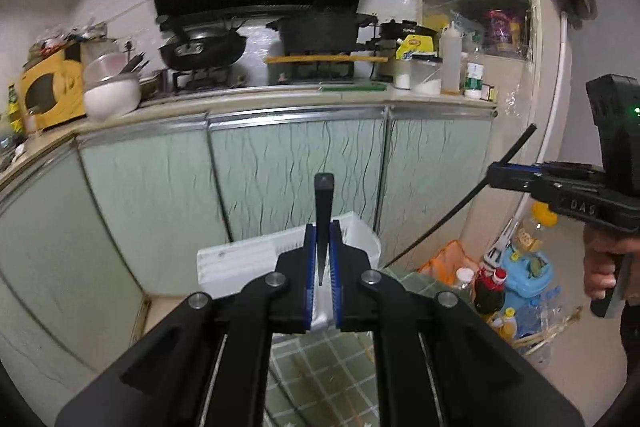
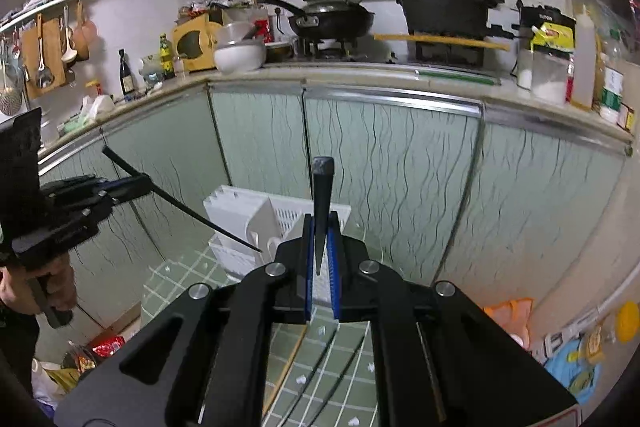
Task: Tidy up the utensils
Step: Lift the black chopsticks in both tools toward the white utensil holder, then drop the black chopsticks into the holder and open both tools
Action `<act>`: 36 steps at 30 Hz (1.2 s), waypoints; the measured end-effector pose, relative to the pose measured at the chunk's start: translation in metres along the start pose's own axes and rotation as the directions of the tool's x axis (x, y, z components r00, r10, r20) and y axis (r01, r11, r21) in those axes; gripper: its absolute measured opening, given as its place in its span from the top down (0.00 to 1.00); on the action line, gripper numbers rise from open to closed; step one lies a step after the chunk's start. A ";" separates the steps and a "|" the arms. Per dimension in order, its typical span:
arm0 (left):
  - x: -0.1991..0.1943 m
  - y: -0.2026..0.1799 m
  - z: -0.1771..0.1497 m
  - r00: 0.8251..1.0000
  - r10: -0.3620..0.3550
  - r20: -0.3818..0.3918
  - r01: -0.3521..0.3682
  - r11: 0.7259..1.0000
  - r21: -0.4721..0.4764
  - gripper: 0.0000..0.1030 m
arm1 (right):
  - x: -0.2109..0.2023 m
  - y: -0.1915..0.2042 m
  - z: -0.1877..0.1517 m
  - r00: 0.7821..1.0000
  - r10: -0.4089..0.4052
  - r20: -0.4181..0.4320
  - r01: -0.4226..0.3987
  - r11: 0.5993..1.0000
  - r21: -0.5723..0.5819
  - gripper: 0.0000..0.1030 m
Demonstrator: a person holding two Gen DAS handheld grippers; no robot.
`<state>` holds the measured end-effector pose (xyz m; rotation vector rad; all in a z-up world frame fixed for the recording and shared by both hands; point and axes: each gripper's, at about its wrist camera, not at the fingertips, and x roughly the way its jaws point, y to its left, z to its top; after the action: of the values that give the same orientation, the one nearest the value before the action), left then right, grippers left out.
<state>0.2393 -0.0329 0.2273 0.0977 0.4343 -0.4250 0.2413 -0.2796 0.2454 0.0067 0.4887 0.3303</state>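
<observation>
My left gripper (image 1: 322, 251) is shut on a black chopstick (image 1: 323, 211) that points up and away, above a white slotted utensil holder (image 1: 248, 263). My right gripper (image 2: 322, 247) is shut on another black chopstick (image 2: 322, 203), also above the white holder (image 2: 248, 215). Each gripper shows in the other's view: the right one (image 1: 496, 177) with its chopstick (image 1: 460, 203) slanting down, the left one (image 2: 140, 183) with its chopstick (image 2: 188, 211) pointing down toward the holder. More chopsticks (image 2: 320, 367) lie on the green tiled table (image 2: 180, 283) below my right gripper.
Pale green cabinet doors (image 1: 288, 171) stand close behind the table. The counter above carries a wok (image 1: 200, 49), a black pot (image 1: 320, 27), a white bowl (image 1: 112, 95) and bottles. Bags and bottles (image 1: 512, 287) crowd the floor at right.
</observation>
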 end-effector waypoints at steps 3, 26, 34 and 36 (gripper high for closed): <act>0.015 -0.006 0.016 1.000 -0.020 0.005 0.020 1.000 -0.007 0.94 | 0.006 0.002 0.012 1.000 0.004 0.011 -0.004 1.000 -0.012 0.94; 0.103 0.010 -0.023 0.995 -0.035 -0.095 0.030 0.998 -0.052 0.34 | 0.098 -0.011 -0.021 0.995 0.011 -0.101 -0.016 0.999 -0.042 0.67; 0.048 0.017 -0.021 0.997 0.082 -0.004 -0.082 0.995 -0.065 0.05 | 0.058 -0.009 -0.032 0.998 -0.049 -0.040 0.047 0.998 -0.040 0.08; 0.034 0.014 -0.024 0.994 0.110 0.011 -0.110 0.993 -0.032 0.05 | 0.046 -0.006 -0.036 0.998 -0.048 -0.033 0.047 0.998 -0.039 0.08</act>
<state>0.2636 -0.0286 0.1916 0.0885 0.4206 -0.3105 0.2651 -0.2734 0.1915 -0.0473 0.5153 0.2931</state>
